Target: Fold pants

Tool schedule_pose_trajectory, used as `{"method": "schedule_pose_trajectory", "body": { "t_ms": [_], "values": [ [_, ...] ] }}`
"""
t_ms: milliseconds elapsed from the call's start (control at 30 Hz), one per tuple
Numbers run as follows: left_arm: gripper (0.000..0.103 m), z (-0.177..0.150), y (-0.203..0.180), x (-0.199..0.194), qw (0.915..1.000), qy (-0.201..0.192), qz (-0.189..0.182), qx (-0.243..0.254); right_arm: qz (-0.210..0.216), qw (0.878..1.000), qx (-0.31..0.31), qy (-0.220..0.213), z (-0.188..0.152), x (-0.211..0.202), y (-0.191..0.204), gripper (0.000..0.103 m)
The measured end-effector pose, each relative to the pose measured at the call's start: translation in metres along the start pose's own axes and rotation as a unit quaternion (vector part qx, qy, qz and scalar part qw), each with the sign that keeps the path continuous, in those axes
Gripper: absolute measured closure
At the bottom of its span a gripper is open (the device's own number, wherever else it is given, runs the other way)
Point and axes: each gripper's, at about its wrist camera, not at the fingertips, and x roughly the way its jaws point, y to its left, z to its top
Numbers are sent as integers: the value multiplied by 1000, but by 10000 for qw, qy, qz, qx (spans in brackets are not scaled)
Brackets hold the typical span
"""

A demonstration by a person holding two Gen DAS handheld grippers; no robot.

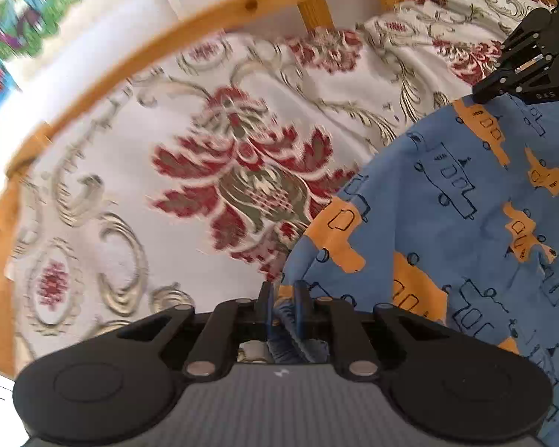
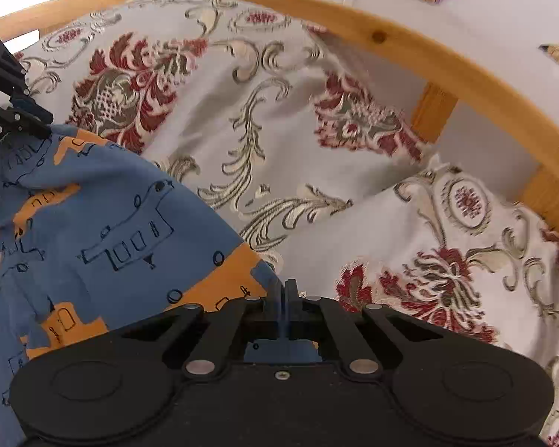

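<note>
- Left wrist view: your left gripper (image 1: 281,298) sits at bottom centre, its fingers nearly together with a bunched fold of the pants (image 1: 447,201) pinched between them; ribbed cloth shows behind the fingers, so you probably have the waistband, though I can't be sure
- The pants fill the right half of this frame, blue with orange patches, draping from your grip toward the upper right, where the right gripper (image 1: 503,89) meets their far edge; held at two points like this, the cloth looks lifted and spread, likely so you can lay it flat or carry one edge over
- To the left, the bedspread (image 1: 130,186) lies bare up to the wooden rail (image 1: 212,18) arcing across the upper left; that open stretch is your room, and the rail is the limit
- Right wrist view: your right gripper (image 2: 286,298) at bottom centre is closed tight on a thin edge of the pants (image 2: 93,223), which spread across the lower left
- Your left gripper (image 2: 22,119) shows at the left edge, touching the pants' top edge
- A pillow (image 2: 447,242) lies lower right, the rail (image 2: 391,37) curves along the top and right; bare bedspread (image 2: 242,130) in the middle gives you space, but watch the pillow on that side
</note>
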Motion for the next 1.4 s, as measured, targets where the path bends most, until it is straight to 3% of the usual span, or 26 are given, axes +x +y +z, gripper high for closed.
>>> {"method": "schedule_pose_trajectory", "body": {
  "t_ms": [167,300,467,633,700,967,1133,1300,1333,1367,1400],
  "values": [
    [91,-17,-13,-30,9967,-613,456,286,-204,9988,106,-435,-10,-38,17,103],
    [91,-36,-22,-61,9891,-1219,581,587,-377,9962,102,-782,-32,-82,46,103],
    [91,-70,-43,-102,9675,-2017,736,1336,-588,9920,209,-1098,-74,-141,92,103],
    [92,-111,-71,-126,9472,-2322,844,2045,-768,9903,167,-1149,-119,-187,149,103],
    [92,-131,-85,-133,9342,-2433,883,2453,-750,9906,315,-1104,-135,-197,166,103],
    [92,-191,-123,-135,8973,-2330,787,3666,-619,9907,937,-763,-175,-202,200,103],
    [92,-205,-127,-135,8872,-2133,651,4038,-561,9896,1081,-762,-179,-214,212,103],
    [92,-223,-131,-129,8618,-1815,577,4701,-453,9912,1102,-579,-192,-218,228,103],
    [91,-223,-130,-128,8614,-1741,543,4741,-425,9911,1147,-532,-196,-217,231,103],
    [89,-223,-129,-130,8662,-1649,476,4693,-409,9910,1171,-504,-198,-218,233,103],
    [84,-221,-126,-133,8774,-1547,377,4526,-412,9911,1168,-482,-200,-219,235,103]
  ]
}}
